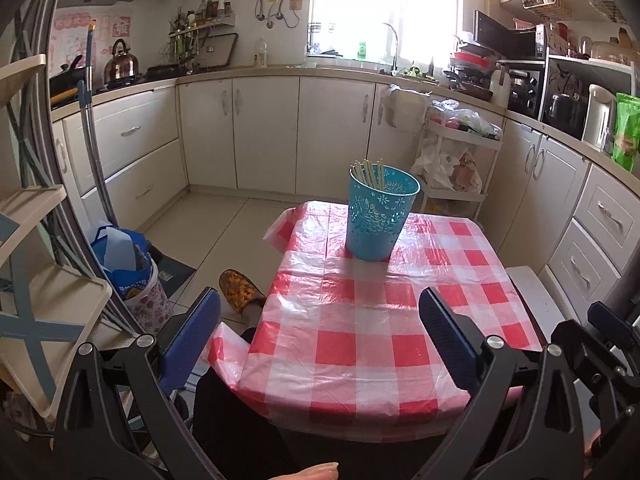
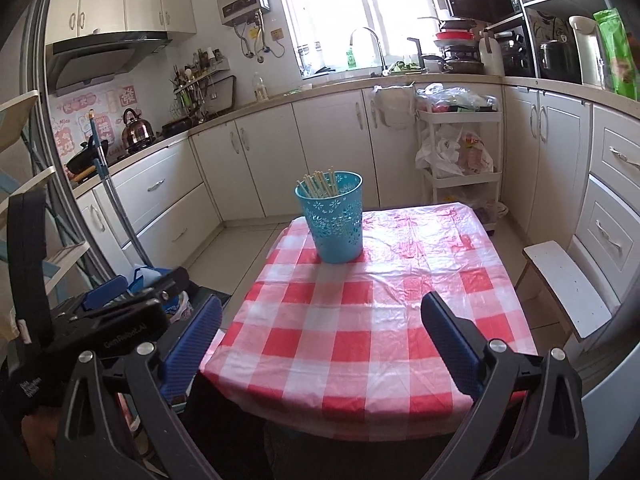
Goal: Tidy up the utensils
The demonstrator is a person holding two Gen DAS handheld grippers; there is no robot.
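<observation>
A blue perforated holder [image 1: 380, 216] [image 2: 335, 219] stands upright near the far edge of the table with the red-and-white checked cloth [image 1: 360, 320] [image 2: 360, 320]. Several pale chopsticks [image 1: 370, 174] [image 2: 320, 185] stick out of its top. My left gripper [image 1: 320, 308] hangs open over the table's near edge, nothing between its blue fingers [image 1: 444, 332]. My right gripper [image 2: 322, 312] is open too, near the front edge, and holds nothing. In the right wrist view the left gripper's black body [image 2: 120, 312] shows at the left.
A white stool [image 2: 568, 288] stands right of the table. White cabinets [image 1: 260, 132] line the far walls, with a white cart [image 2: 460, 152] of bags at the back right. A blue bag [image 1: 124, 256] and a mop handle [image 1: 94, 148] are on the left. A slippered foot [image 1: 240, 292] rests beside the table.
</observation>
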